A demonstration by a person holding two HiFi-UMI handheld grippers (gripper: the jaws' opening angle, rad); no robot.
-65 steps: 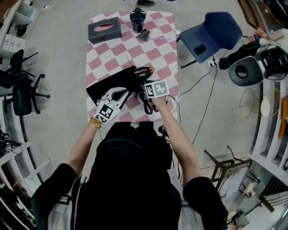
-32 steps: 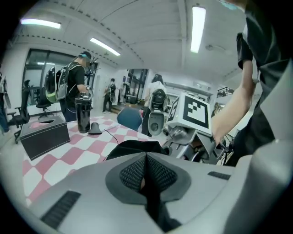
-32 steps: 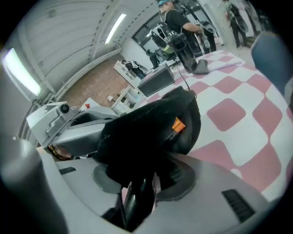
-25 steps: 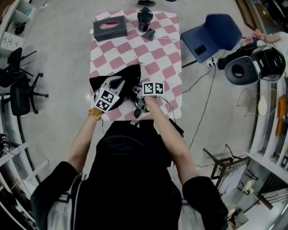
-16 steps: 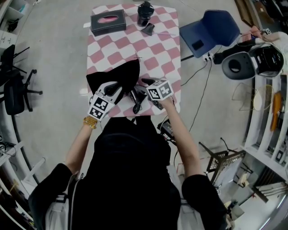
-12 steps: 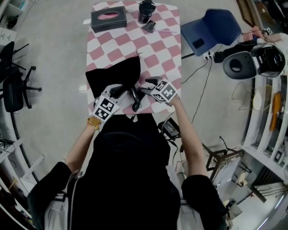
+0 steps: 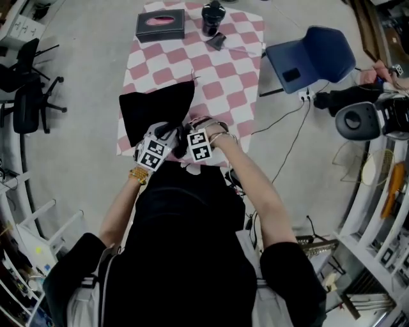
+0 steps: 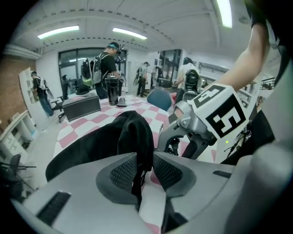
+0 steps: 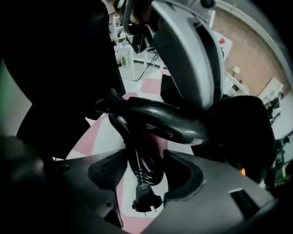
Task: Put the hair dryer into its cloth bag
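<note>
The black cloth bag [image 7: 156,110] lies on the checked table [image 7: 217,70], its mouth toward the near edge. My left gripper [image 8: 145,172] has a fold of the bag [image 8: 132,137] hanging between its pads; its jaws are opening and stand apart. The hair dryer's black handle [image 9: 158,118] sticks out of the bag [image 9: 242,132]. Below it my right gripper [image 9: 141,177] points steeply down, its jaws opening wide around the coiled cord [image 9: 143,164] and plug [image 9: 145,202] without pressing them. In the head view both grippers, left [image 7: 165,133] and right [image 7: 190,136], sit side by side at the bag's mouth.
At the table's far end stand a black tissue box [image 7: 160,24], a dark canister [image 7: 212,17] and a small dark piece [image 7: 216,41]. A blue chair [image 7: 311,56] is to the right, office chairs [image 7: 29,83] to the left. Cables trail on the floor near the table's right edge.
The dryer's orange-tipped body has gone into the bag. Both grippers came down to the table's near edge. The right gripper rolled over and opened; the left jaws loosened on the cloth.
</note>
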